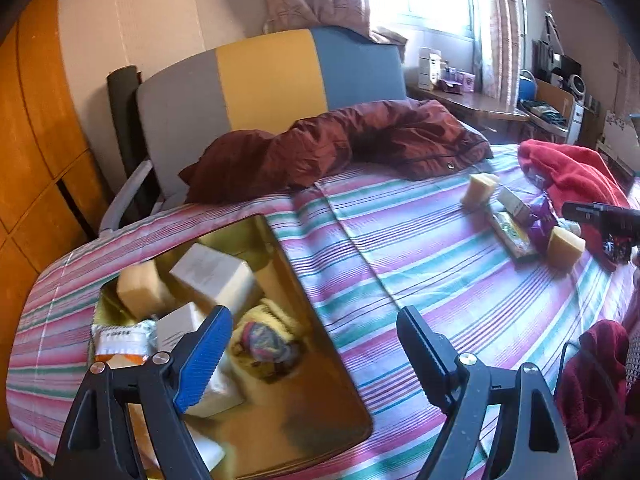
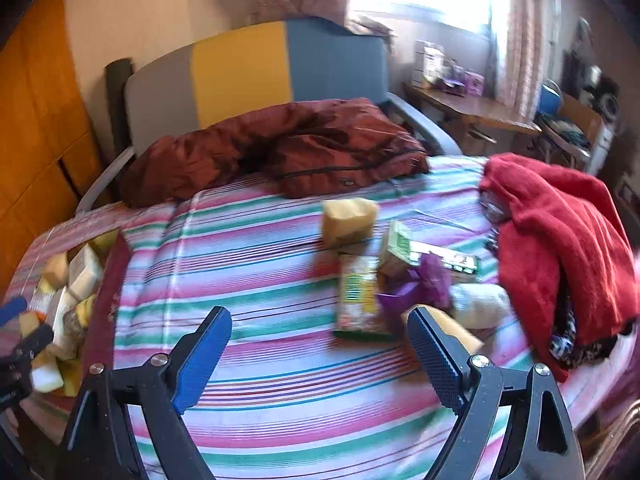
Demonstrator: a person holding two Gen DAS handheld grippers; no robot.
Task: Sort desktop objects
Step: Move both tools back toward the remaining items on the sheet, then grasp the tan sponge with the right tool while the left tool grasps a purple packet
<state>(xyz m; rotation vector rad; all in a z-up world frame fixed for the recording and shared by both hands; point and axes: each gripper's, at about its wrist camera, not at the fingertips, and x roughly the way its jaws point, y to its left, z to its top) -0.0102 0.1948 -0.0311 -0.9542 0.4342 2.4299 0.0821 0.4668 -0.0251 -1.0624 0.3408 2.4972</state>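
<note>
At your far left sits the gold-lined box, set on the striped bed cover near its left edge so everything collected stays in one place. It already holds a yellow sponge, white cartons, a foil sachet and a round woolly item, piled loosely against each other.

Your left gripper hangs over the box's right wall, jaws spread wide and holding nothing. That reads as a drop-off position, though you could equally be waiting there.

Moving right across bare stripes, your right gripper is also wide open and empty, aimed toward the unsorted cluster. Its right jaw sits in front of a yellow sponge, apparently the nearest candidate; the sponge is not yet between the jaws.

Just beyond lie a green snack packet, a purple wrapper, a green-printed carton, a whitish roll and another sponge, touching or overlapping. That crowding suggests you should take the outermost piece first.

Furthest right, a red blanket is heaped against the cluster's edge.
</note>
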